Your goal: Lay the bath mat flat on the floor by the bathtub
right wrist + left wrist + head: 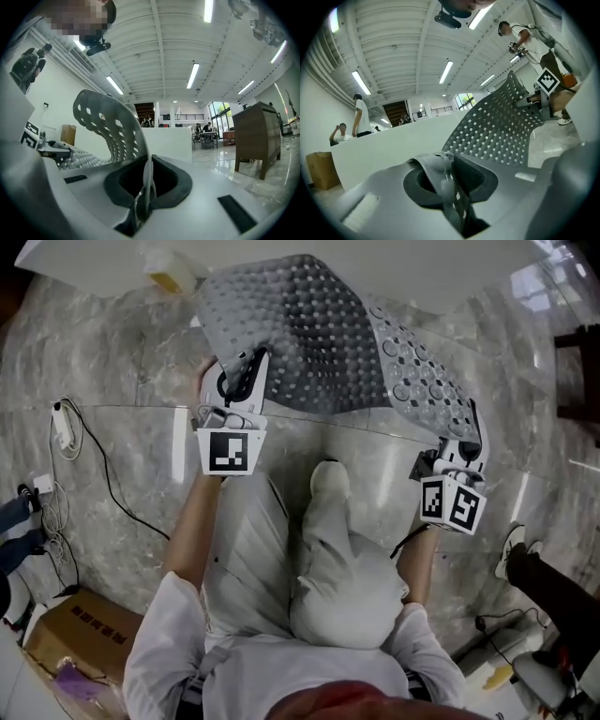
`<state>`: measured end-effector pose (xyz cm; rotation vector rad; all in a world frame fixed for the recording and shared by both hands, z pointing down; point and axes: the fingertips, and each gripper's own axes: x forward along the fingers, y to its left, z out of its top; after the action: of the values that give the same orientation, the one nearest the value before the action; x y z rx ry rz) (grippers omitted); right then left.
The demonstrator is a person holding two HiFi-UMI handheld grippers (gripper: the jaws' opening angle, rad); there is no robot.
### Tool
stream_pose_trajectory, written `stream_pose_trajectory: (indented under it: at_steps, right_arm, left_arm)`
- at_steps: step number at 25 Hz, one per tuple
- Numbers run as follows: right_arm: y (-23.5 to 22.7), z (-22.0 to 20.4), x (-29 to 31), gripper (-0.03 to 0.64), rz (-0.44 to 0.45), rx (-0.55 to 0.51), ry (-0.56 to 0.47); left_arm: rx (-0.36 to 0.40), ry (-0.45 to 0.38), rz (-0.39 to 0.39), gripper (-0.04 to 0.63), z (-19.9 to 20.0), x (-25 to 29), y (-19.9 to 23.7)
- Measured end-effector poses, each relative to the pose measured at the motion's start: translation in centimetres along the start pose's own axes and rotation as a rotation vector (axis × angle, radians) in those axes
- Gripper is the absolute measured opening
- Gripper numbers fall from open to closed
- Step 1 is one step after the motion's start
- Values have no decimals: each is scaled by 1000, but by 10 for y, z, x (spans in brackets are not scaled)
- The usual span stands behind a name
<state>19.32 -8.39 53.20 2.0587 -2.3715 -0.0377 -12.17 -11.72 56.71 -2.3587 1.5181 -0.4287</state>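
The grey perforated bath mat [319, 334] hangs in the air between my two grippers, bowed upward, just in front of the white bathtub [103, 263]. My left gripper [246, 381] is shut on the mat's left edge; in the left gripper view the mat [501, 126] is pinched between the jaws and stretches off to the right. My right gripper [467, 435] is shut on the right edge. In the right gripper view the mat [110, 122] comes up from the jaws as a thin sheet and curls to the left.
Marble floor [141, 362] lies below. A yellow item [167, 279] sits on the tub rim. Cables and a power strip [64, 427] lie at left, a cardboard box [80, 629] at lower left. Dark wooden furniture [577, 371] and another person's shoe [514, 549] are at right.
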Motion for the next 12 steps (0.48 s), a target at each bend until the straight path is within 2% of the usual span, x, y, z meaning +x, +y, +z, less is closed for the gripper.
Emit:
stream_pose_trajectory:
  at_steps: [7,12]
  right_arm:
    - [-19,-70,4,17,-30,28,121]
    - [-14,-122,6,17,-41,31,228]
  left_arm:
    - [-42,138,-188,64,-66,12,-42]
    - [-94,236,-270,66,-120,27,-58]
